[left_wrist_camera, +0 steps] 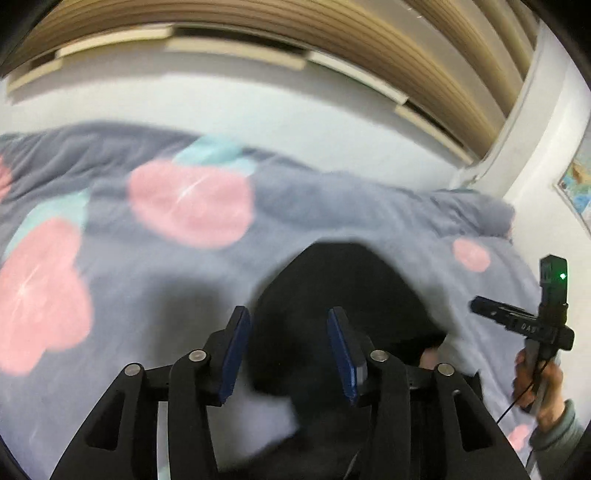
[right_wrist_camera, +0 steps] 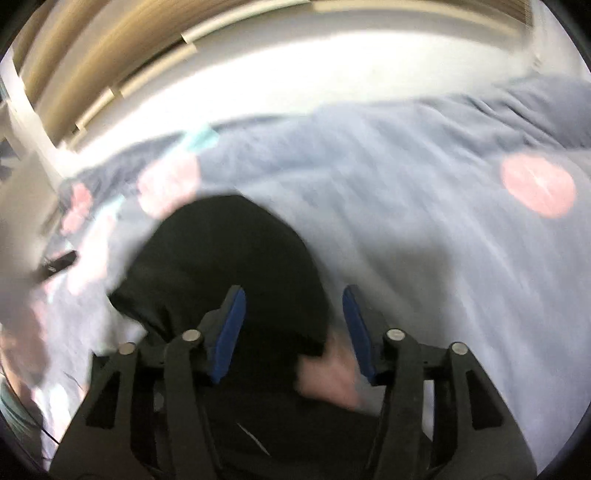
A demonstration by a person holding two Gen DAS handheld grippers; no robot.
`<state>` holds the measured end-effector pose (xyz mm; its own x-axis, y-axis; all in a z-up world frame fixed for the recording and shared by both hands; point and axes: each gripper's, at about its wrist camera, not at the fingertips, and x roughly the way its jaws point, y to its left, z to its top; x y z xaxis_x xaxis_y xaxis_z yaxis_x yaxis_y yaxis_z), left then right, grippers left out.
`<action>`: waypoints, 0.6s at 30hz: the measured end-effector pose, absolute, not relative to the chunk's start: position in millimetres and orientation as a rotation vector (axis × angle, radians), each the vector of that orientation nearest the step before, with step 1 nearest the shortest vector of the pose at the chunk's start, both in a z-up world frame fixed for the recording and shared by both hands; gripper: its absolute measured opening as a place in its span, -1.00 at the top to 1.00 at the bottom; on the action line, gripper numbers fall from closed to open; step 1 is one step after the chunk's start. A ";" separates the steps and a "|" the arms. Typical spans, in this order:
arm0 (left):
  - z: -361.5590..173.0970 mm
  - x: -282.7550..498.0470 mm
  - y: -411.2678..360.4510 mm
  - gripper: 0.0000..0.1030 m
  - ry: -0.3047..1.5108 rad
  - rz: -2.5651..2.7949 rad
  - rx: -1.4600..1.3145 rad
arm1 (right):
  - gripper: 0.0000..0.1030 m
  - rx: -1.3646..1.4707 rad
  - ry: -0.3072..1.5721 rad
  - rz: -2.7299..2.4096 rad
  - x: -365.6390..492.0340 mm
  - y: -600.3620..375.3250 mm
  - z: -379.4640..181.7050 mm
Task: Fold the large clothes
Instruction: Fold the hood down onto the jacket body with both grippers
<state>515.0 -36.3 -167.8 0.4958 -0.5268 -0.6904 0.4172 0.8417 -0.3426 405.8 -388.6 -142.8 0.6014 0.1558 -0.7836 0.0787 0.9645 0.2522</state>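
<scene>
A black garment (left_wrist_camera: 340, 295) lies bunched on a grey-blue blanket with pink and teal shapes (left_wrist_camera: 192, 206). My left gripper (left_wrist_camera: 290, 347) is open, its blue pads (left_wrist_camera: 236, 354) apart just above the near part of the garment. My right gripper (right_wrist_camera: 293, 325) is open too, over the same black garment (right_wrist_camera: 229, 254), which shows in the blurred right wrist view. The right gripper also shows in the left wrist view (left_wrist_camera: 524, 321), held by a hand at the far right. Nothing is gripped.
The blanket (right_wrist_camera: 424, 206) covers a bed. A white wall (left_wrist_camera: 258, 99) and beige slatted blinds (left_wrist_camera: 332, 33) stand behind it. A coloured poster (left_wrist_camera: 578, 184) hangs at the far right. A pinkish blurred patch (right_wrist_camera: 332, 380) lies between the right fingers.
</scene>
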 end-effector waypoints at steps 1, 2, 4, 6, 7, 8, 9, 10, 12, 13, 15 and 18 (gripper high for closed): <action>-172.4 524.1 -50.2 0.04 0.890 -0.589 -0.137 | -0.13 0.261 0.929 0.052 421.1 -379.4 -141.4; -183.7 533.3 -64.2 0.04 0.920 -0.611 -0.148 | -0.14 0.254 0.935 0.063 432.9 -372.8 -144.8; -218.2 545.3 -89.2 0.04 1.013 -0.618 -0.133 | -0.14 0.250 0.982 0.102 454.8 -354.1 -165.4; -254.3 542.8 -105.9 0.04 1.103 -0.616 -0.069 | -0.12 0.229 1.061 0.131 462.1 -337.8 -197.2; -267.6 540.3 -108.5 0.04 1.136 -0.614 -0.047 | -0.11 0.205 1.100 0.134 462.3 -331.2 -212.9; -286.2 536.4 -110.3 0.04 1.179 -0.615 -0.022 | -0.10 0.178 1.136 0.133 459.5 -327.0 -227.8; -303.0 531.9 -109.7 0.04 1.197 -0.618 -0.002 | -0.08 0.143 1.184 0.124 453.2 -324.4 -252.8; -309.0 530.2 -108.8 0.04 1.193 -0.622 -0.001 | -0.08 0.134 1.206 0.122 449.1 -323.0 -268.2; -312.3 529.7 -107.1 0.05 1.181 -0.629 -0.016 | -0.08 0.133 1.179 0.120 441.1 -325.1 -280.0; -309.8 531.1 -108.4 0.05 1.180 -0.628 -0.013 | -0.08 0.130 1.176 0.119 440.9 -324.7 -277.5; -299.6 530.1 -110.9 0.04 1.169 -0.625 0.012 | -0.08 0.152 1.183 0.122 443.4 -326.5 -265.3; -265.7 518.9 -110.7 0.04 1.099 -0.660 0.023 | -0.08 0.210 1.122 0.150 441.0 -336.1 -232.5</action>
